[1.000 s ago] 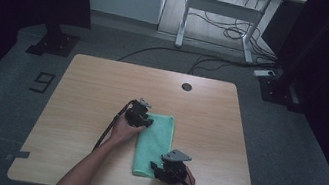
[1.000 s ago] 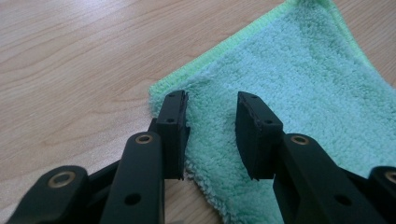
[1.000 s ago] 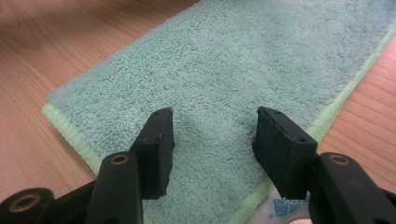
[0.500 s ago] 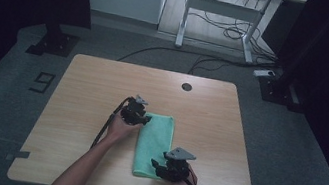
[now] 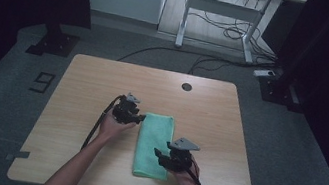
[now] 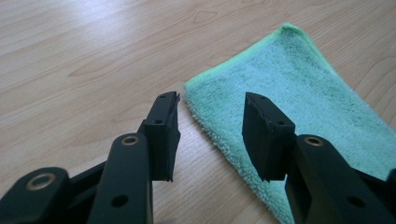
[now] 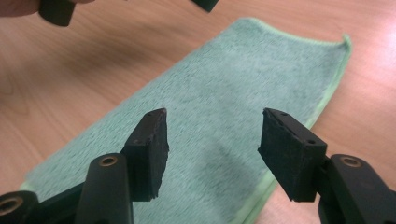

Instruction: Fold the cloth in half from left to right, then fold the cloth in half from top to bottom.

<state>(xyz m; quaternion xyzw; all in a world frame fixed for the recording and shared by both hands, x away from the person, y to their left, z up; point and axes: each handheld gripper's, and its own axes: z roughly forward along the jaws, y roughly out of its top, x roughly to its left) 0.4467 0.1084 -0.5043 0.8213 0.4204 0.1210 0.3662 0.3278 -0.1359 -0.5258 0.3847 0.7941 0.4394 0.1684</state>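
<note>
A green towel (image 5: 154, 144) lies folded into a long strip on the wooden table (image 5: 99, 79). My left gripper (image 5: 139, 117) hovers at the towel's far left corner. Its jaws stand open and have just been opening, with nothing between them. In the left gripper view that gripper (image 6: 212, 126) is just above the towel's (image 6: 299, 88) corner edge. My right gripper (image 5: 159, 153) is at the towel's near right side. Its jaws are open too and have just been opening. In the right gripper view they (image 7: 212, 144) hang over the towel (image 7: 224, 88) without touching it.
A round cable hole (image 5: 186, 86) sits near the table's far edge. Behind the table stand a white desk frame (image 5: 219, 10) and loose floor cables (image 5: 223, 31). Black stands flank the table on the dark floor. A cable trails from each gripper along the forearms.
Both grippers have lifted slightly off the towel and their jaws have widened. The left one drifted a little to the left. The towel stays flat where it was.
</note>
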